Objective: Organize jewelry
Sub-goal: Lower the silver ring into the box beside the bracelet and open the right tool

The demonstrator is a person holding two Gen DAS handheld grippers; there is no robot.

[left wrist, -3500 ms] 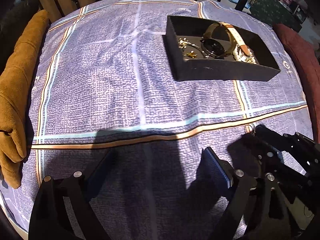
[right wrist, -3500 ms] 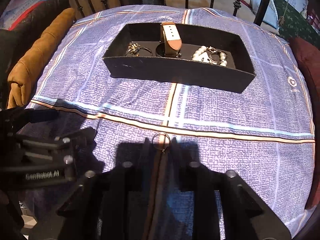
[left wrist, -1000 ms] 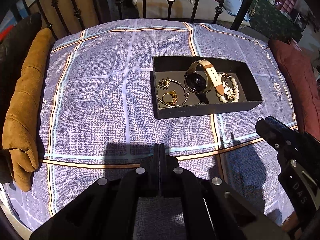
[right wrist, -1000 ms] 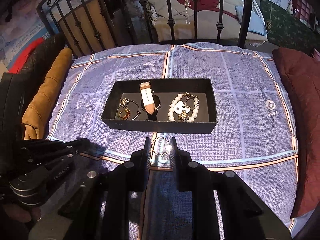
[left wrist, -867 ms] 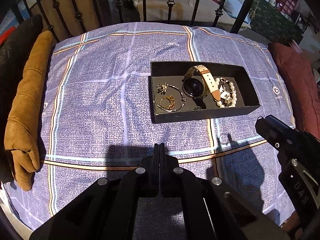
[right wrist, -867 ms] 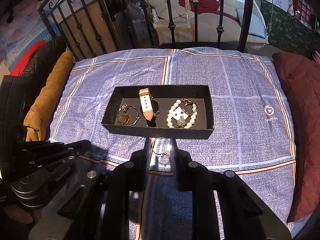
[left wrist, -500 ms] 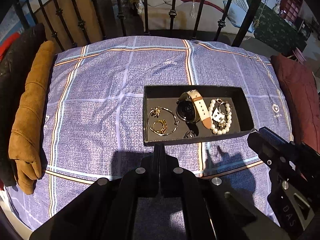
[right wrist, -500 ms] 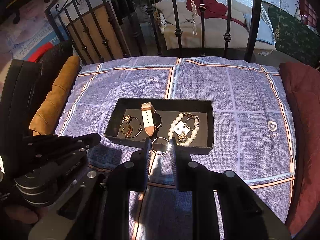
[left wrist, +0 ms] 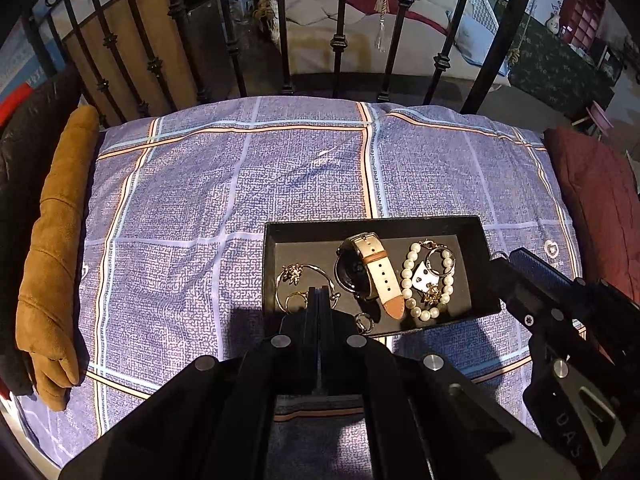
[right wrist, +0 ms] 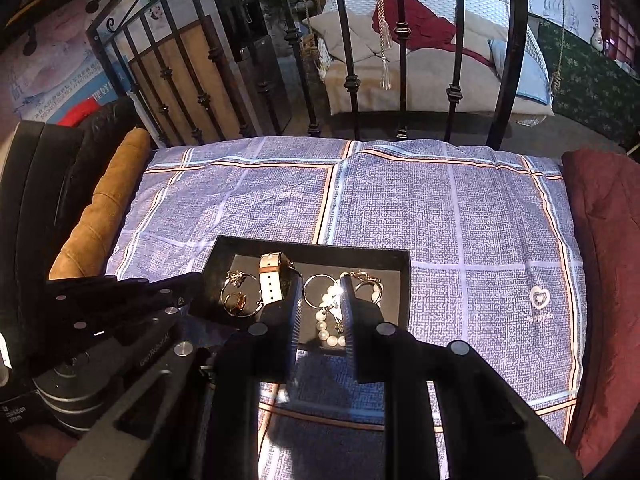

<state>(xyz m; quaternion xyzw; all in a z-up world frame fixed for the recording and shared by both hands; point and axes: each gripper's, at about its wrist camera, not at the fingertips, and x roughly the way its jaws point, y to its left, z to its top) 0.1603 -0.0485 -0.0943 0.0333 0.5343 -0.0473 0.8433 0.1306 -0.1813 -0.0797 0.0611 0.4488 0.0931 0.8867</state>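
Note:
A black tray [left wrist: 472, 240] lies on the blue plaid cloth [left wrist: 240, 184] and also shows in the right wrist view [right wrist: 360, 253]. It holds a watch with a white strap [left wrist: 374, 270], a pearl bracelet [left wrist: 408, 280], a thin bangle [left wrist: 316, 270] and a gold ring [left wrist: 296, 300]. A small silver ring [left wrist: 364, 322] lies at the tray's near edge. My left gripper [left wrist: 319, 294] is shut and empty above the tray's near left part. My right gripper [right wrist: 322, 292] is shut on a silver ring [right wrist: 317, 289], held above the tray over the pearls [right wrist: 326, 326].
A brown cushion [left wrist: 56, 248] lies along the cloth's left edge and a dark red one [left wrist: 592, 200] along the right. A black iron railing [left wrist: 340, 40] stands behind the far edge, with a bed beyond it.
Both grippers have risen and moved forward over the tray. The right one still holds the silver ring, now above the pearls. The left one, open 3.5 s ago, has been shut since.

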